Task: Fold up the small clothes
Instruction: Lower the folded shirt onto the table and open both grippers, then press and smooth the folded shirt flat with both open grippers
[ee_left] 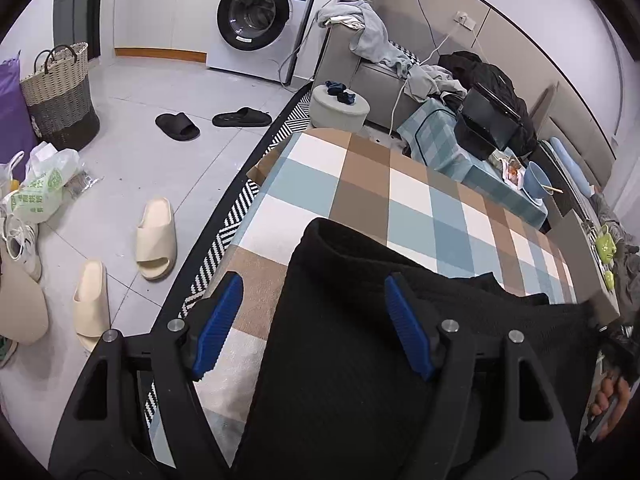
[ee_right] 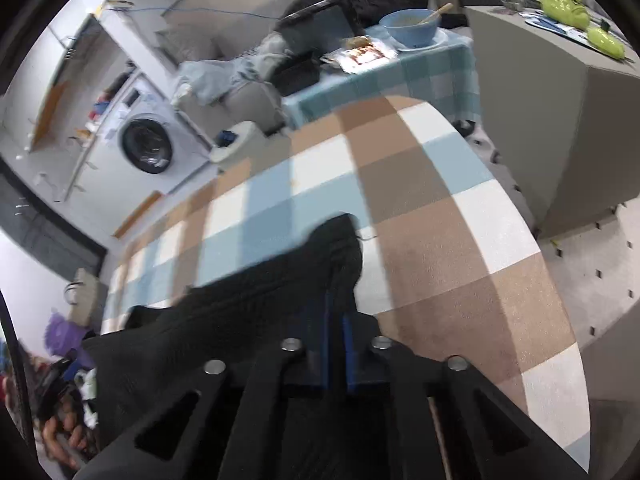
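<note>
Spread wide over a black knit garment [ee_left: 352,340], the left gripper [ee_left: 316,324] is seen with its blue pads [ee_left: 218,320] apart, one above the checked tablecloth [ee_left: 360,184] and one above the dark fabric, nothing being pinched between them. The garment is laid across the near part of the cloth-covered table. In the right wrist view the right gripper [ee_right: 336,332] is shown clamped on a bunched edge of the same garment [ee_right: 256,304], a fold of which is drawn up ahead of the closed pads. Only the left view takes in the tiled floor with cream slippers [ee_left: 156,240], black slippers [ee_left: 178,126] and a woven basket [ee_left: 60,92]; a washing machine [ee_left: 260,16] is caught in both. Only the right view shows clearly the blue bowl [ee_right: 412,26] and the green teapot [ee_right: 560,0]. The right view is smeared by motion blur, so the pads' exact hold is hard to make out. The garment's near end is cut off by both gripper bodies.
</note>
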A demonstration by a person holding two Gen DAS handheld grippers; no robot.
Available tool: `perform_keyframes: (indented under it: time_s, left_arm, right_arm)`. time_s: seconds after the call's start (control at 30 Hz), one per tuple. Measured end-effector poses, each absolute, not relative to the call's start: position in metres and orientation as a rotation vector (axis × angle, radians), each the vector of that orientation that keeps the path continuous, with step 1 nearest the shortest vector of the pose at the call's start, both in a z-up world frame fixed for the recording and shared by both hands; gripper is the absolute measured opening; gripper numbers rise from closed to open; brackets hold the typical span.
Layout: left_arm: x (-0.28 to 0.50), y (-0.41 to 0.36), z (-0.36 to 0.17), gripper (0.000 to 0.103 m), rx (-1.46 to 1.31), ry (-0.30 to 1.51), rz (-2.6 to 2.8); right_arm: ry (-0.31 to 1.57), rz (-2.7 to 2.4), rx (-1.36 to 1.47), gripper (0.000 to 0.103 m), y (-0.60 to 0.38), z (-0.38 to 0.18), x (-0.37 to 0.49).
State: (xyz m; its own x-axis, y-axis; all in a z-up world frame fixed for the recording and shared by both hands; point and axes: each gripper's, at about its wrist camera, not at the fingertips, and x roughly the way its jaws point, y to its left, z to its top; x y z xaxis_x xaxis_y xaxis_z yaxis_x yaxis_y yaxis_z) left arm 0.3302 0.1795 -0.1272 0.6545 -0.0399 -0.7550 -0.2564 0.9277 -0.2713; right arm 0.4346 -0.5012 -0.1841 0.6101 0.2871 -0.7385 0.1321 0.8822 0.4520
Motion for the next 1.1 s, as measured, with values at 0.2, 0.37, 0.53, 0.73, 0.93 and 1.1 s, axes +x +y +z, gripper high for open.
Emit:
perform_keyframes:
  time_s: [0.2,0.37,0.53,0.73,0.93,1.1]
  left_arm:
    - [0.335,0.178,-0.140,0.071,-0.358,0.891,0.141]
    - [0.338,0.168,-0.153,0.071,-0.321,0.941,0.129]
    - [0.324,0.167,-0.145,0.071,-0.335,0.910,0.101]
    - [0.283,0.154,-0.116,0.071,-0.315,0.863,0.028]
    - [0.214,0.131,-0.088,0.083,-0.266,0.813,-0.013]
    - [0.159,0.114,-0.086,0.093,-0.212,0.781,0.020]
  right_arm:
    - [0.805,-0.007,0.560,0.005,-0.528,-0.166,0.411]
    - [0.973,-0.096,0.660,0.029,-0.542,-0.202,0.420]
    - [0.970,-0.019,0.596,0.040,-0.525,-0.192,0.401]
    - [0.958,0.092,0.447,0.064,-0.481,-0.165,0.358]
    - [0.947,0.199,0.308,0.086,-0.447,-0.147,0.305]
    - [0.939,0.267,0.219,0.094,-0.426,-0.145,0.264]
